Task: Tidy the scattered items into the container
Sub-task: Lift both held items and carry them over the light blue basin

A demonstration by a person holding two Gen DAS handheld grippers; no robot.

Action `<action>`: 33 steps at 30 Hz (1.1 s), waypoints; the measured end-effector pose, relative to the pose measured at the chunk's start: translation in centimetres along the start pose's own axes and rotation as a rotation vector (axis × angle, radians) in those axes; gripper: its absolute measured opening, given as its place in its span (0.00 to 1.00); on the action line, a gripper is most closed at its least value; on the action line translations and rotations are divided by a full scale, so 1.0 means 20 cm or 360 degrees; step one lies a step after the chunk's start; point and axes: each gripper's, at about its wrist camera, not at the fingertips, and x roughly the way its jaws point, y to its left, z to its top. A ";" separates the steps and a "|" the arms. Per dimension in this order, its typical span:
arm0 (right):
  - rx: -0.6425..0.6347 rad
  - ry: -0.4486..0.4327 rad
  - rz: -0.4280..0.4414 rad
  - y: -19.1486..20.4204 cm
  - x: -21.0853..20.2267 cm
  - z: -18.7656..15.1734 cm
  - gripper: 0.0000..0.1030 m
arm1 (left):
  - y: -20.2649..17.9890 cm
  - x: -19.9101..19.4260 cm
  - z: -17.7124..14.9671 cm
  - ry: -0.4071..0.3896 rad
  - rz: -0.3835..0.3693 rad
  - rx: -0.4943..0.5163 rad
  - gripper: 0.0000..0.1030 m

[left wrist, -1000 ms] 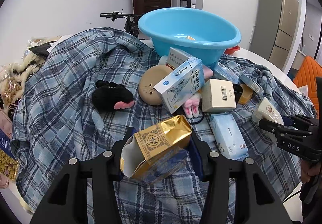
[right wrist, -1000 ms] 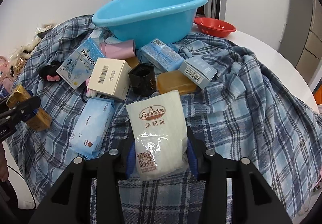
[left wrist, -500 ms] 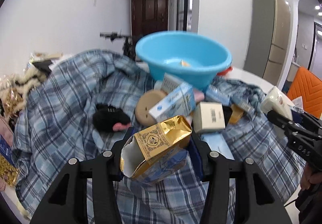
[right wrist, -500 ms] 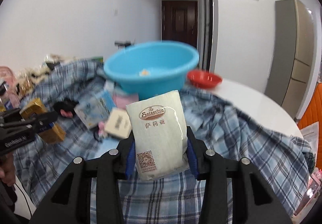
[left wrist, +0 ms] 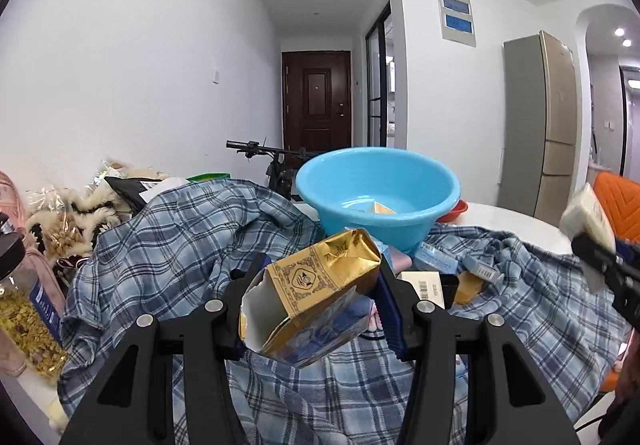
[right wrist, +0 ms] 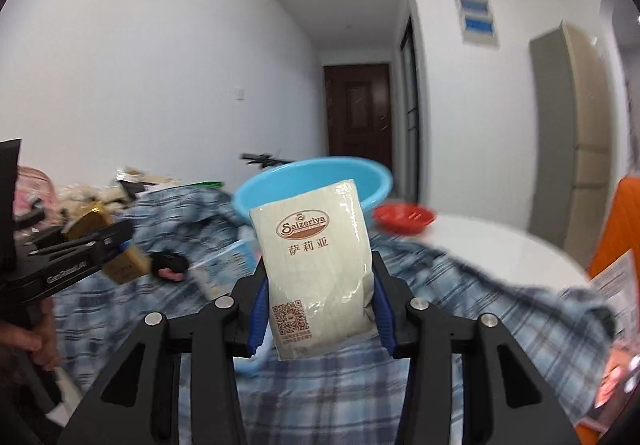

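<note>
My left gripper [left wrist: 316, 305] is shut on a gold and blue carton [left wrist: 316, 297], held above the plaid cloth [left wrist: 180, 245]. My right gripper [right wrist: 316, 305] is shut on a cream Saizeriya packet [right wrist: 316, 265], also raised. The blue basin [left wrist: 378, 193] stands beyond both, with a small yellow item [left wrist: 380, 208] inside; it also shows in the right wrist view [right wrist: 280, 185]. Several boxes [left wrist: 430, 285] lie on the cloth in front of the basin. The right gripper with its packet shows at the right edge of the left wrist view [left wrist: 588, 229]. The left gripper shows at the left of the right wrist view [right wrist: 100, 245].
A red bowl [right wrist: 404, 217] sits on the white table [right wrist: 500, 249] right of the basin. A black plush [right wrist: 170, 265] lies on the cloth. Bags and a snack jar [left wrist: 24, 321] crowd the left side. A bicycle [left wrist: 272, 161] stands behind. An orange chair [left wrist: 618, 197] is at right.
Both grippers have lifted with their items and tilted up, so the views now show more of the room and less of the cloth. The scattered boxes have dropped low in view.
</note>
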 end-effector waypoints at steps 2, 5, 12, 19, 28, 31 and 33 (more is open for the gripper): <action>-0.0003 0.0002 -0.0004 0.01 0.00 -0.01 0.41 | 0.00 -0.02 0.01 -0.0004 -0.0026 -0.0012 0.51; -0.0032 -0.0015 -0.0015 0.03 -0.01 0.01 0.41 | -0.02 -0.03 0.02 -0.0012 -0.0028 0.0007 0.51; -0.0067 -0.0092 0.0011 0.04 0.03 0.13 0.41 | -0.03 0.03 0.10 -0.0044 0.0004 0.0020 0.51; -0.0127 -0.0199 -0.0008 0.06 0.18 0.33 0.42 | -0.03 0.15 0.31 -0.0162 -0.0029 -0.0062 0.51; -0.0260 -0.0269 -0.0098 0.06 0.59 0.65 0.42 | -0.07 0.61 0.60 -0.0272 -0.0035 -0.0099 0.51; -0.0278 -0.0244 -0.0171 0.06 0.78 0.71 0.42 | -0.06 0.84 0.67 -0.0186 -0.0053 -0.0143 0.51; -0.0268 -0.0192 -0.0175 0.05 0.92 0.74 0.42 | -0.06 0.97 0.72 -0.0161 -0.0063 -0.0163 0.51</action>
